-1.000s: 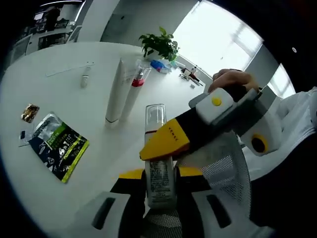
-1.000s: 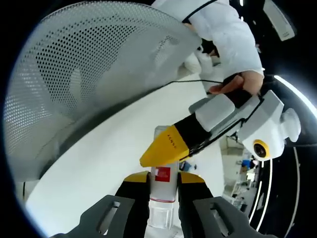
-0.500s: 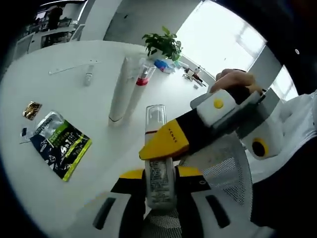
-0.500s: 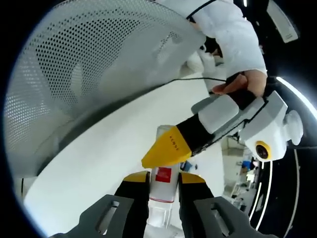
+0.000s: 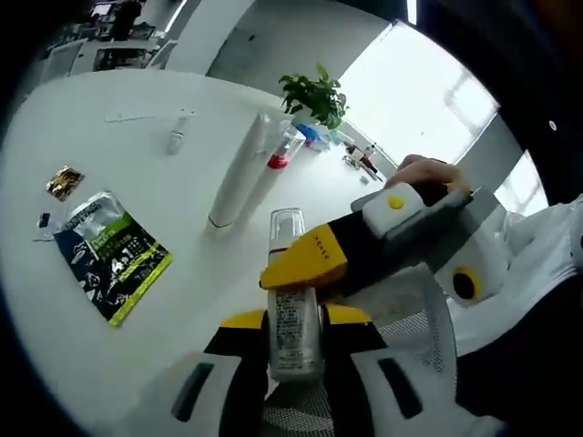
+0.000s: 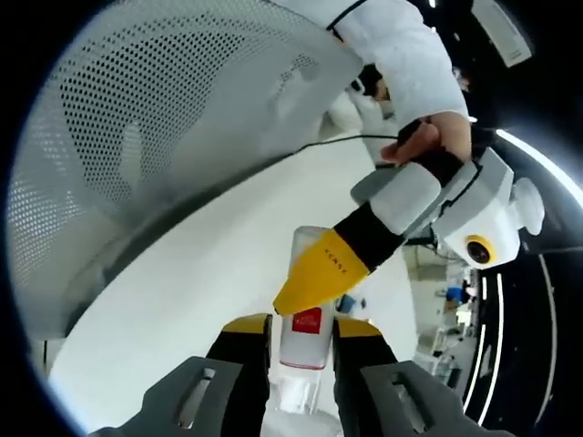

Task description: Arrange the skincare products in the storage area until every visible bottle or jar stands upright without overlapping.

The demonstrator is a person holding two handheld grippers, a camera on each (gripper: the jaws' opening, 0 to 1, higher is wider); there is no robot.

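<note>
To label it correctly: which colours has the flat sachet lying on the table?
The sachet is dark with green; the left gripper view shows it best.

A green-leaved potted plant (image 5: 314,93) is seen at the far edge of the round white table (image 5: 109,164); a grey perforated mesh chair back (image 6: 155,118) is seen beside it.

The clear bottle (image 5: 293,319) is hidden in its middle part by the yellow tip of the other gripper, and its label text is too small to read. Small things behind the plant (image 5: 314,93) are too tiny to identify.
</note>
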